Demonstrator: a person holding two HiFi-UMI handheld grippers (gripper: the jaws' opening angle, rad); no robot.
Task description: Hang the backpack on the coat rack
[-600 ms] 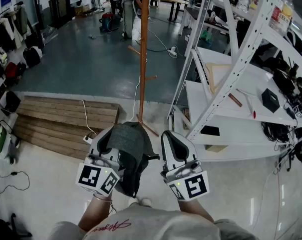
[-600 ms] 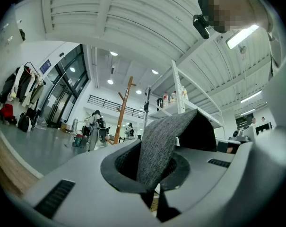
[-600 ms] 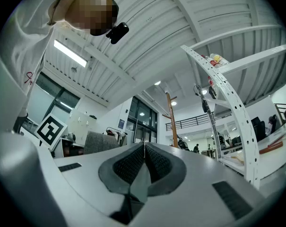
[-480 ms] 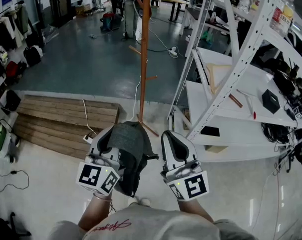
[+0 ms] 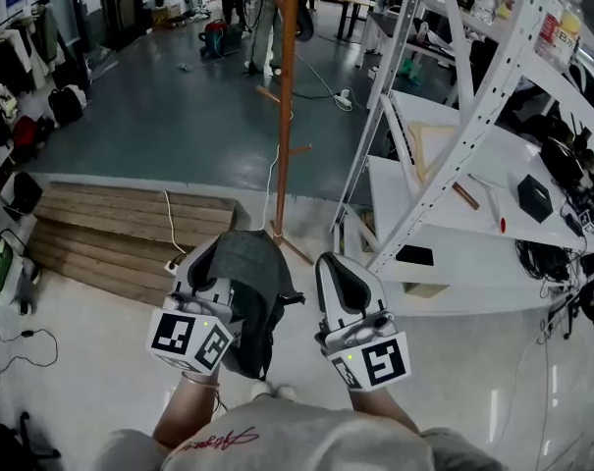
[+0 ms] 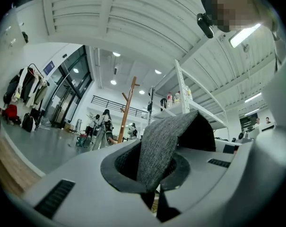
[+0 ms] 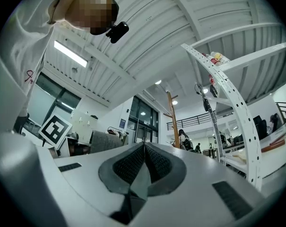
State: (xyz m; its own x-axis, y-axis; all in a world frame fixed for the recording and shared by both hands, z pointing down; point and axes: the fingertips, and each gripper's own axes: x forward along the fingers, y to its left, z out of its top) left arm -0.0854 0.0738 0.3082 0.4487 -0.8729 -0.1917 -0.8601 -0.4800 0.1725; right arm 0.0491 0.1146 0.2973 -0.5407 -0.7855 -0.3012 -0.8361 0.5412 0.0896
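The carrying is done and the hanging is not. The left claw (image 5: 216,268) is clamped on a fold of grey fabric at the top of the backpack (image 5: 249,285). In the left gripper view this fold fills the gap between the jaws (whether it is a handle, a strap or plain cloth I cannot tell). The bag hangs off the floor, just in front of the person's body. The right claw (image 5: 338,271) is beside it, jaws pressed together on nothing, so it takes no part in the hold. The coat rack (image 5: 286,116) stands ahead and well apart from the bag. It is a brown wooden pole with short pegs angling off it, and nothing visible hangs on them. By my reading, the work left is to walk up to the rack, lift the bag to a peg, slip the gripped fabric over it and let go. The lower pegs look short, so the loop could slide off if it is set down shallow. A white shelving unit (image 5: 444,126) stands close on the rack's right and narrows the approach on that side. A low wooden platform (image 5: 120,229) lies to the left, with a white cable (image 5: 169,219) trailing across it toward the rack's foot, which could trip the person. Other people (image 5: 262,18) stand far behind the pole, out of the way.
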